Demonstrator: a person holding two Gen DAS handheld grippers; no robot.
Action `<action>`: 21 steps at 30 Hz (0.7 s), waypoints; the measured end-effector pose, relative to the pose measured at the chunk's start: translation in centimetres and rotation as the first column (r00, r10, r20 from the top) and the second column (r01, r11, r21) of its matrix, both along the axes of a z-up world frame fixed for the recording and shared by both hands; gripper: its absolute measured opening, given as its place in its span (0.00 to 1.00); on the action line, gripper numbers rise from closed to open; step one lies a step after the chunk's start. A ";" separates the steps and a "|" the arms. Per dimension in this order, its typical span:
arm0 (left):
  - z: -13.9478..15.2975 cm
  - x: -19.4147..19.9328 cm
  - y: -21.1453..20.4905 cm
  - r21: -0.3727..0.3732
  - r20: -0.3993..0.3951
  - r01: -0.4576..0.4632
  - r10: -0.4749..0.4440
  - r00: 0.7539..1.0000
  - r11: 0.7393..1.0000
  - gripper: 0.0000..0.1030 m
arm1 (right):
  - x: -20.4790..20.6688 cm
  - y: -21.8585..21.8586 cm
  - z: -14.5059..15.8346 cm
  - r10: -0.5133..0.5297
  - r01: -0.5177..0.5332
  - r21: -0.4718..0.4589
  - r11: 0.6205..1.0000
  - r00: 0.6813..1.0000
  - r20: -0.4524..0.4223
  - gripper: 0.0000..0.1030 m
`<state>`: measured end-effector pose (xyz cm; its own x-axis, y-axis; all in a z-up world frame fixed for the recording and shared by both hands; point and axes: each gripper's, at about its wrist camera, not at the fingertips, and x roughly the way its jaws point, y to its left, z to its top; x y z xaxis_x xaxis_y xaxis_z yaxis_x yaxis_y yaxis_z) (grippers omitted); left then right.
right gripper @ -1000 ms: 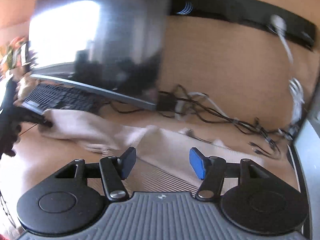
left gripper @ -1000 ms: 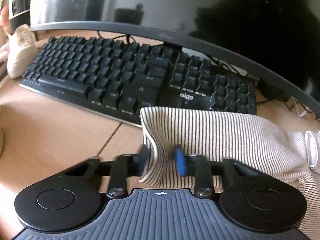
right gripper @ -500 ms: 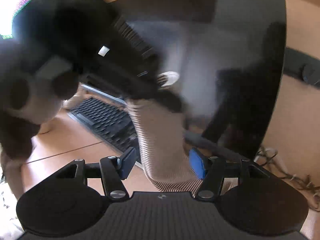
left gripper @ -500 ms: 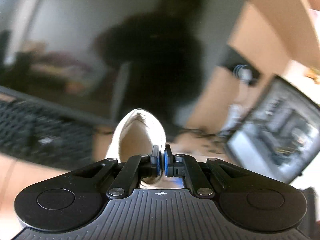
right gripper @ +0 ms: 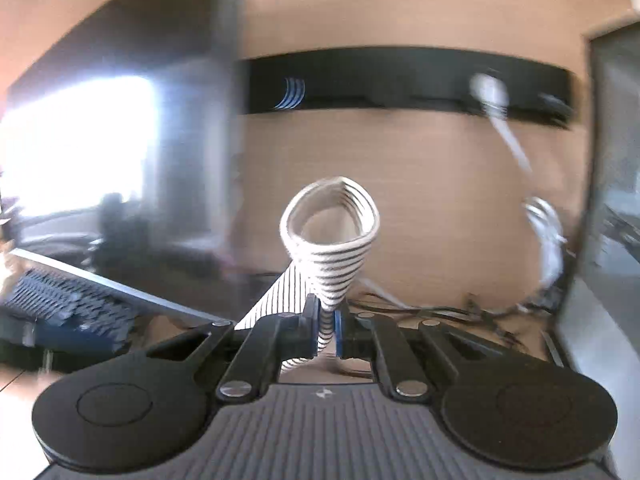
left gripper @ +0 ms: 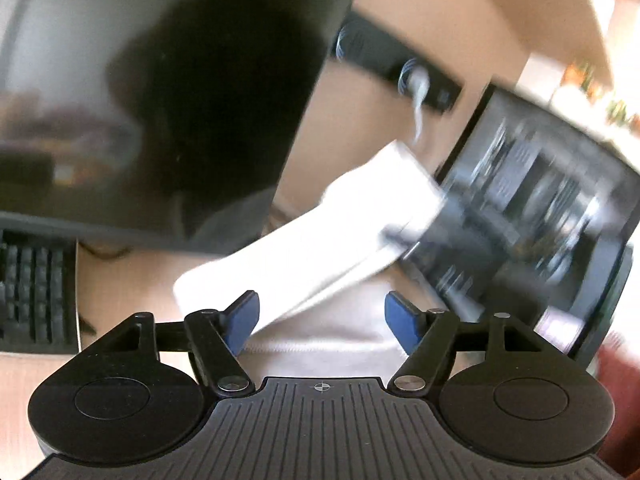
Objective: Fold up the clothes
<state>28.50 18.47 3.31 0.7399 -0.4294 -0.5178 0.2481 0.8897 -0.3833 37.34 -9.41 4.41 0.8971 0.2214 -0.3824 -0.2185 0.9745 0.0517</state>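
Note:
The garment is a cream top with thin dark stripes. In the right wrist view my right gripper is shut on its striped sleeve, and the cuff stands up above the pads in an open loop. In the left wrist view my left gripper has its jaws opening. The garment's pale body lies under and beyond the gap, untouched by the blue pads. A blurred sleeve runs from there up to the right.
A large dark monitor stands behind on the wooden desk, with a black keyboard at the left. A second screen leans at the right. Tangled cables lie by the back wall under a black power strip.
My left gripper let go of the sleeve, opened and swung right and upward. My right gripper shut on the striped sleeve that hung between its open fingers.

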 end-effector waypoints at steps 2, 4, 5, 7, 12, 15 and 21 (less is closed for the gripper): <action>-1.7 1.0 -0.7 0.032 -0.051 0.009 -0.007 0.999 0.999 0.76 | 0.7 -2.3 -1.0 -0.038 0.039 0.014 0.999 0.998 -0.045 0.07; -3.1 1.9 -1.4 0.051 -0.097 0.016 -0.011 0.995 0.999 0.77 | 0.8 -4.3 -2.6 -0.066 0.067 0.015 0.998 0.992 -0.109 0.07; -3.7 2.2 -1.7 0.057 -0.115 0.020 -0.013 0.993 0.998 0.79 | 0.9 -5.2 -3.9 -0.079 0.080 0.002 0.997 0.984 -0.161 0.08; -4.8 2.8 -2.3 0.075 -0.150 0.027 -0.016 0.989 0.997 0.84 | 1.2 -6.5 -6.3 -0.114 0.112 -0.023 0.993 0.957 -0.265 0.11; -6.7 4.4 -3.6 0.152 -0.202 0.034 -0.003 0.979 0.988 0.86 | -1.4 -11.0 -8.8 -0.191 0.226 0.051 0.973 0.907 -0.376 0.29; -7.4 5.1 -3.9 0.151 -0.218 0.032 0.002 0.976 0.988 0.86 | -2.5 -12.2 -6.7 -0.210 0.249 0.091 0.964 0.926 -0.313 0.47; -6.9 6.1 -4.5 0.079 -0.178 0.053 -0.038 0.983 0.995 0.92 | 1.1 -10.7 -6.2 -0.159 0.181 0.083 0.980 0.962 -0.223 0.53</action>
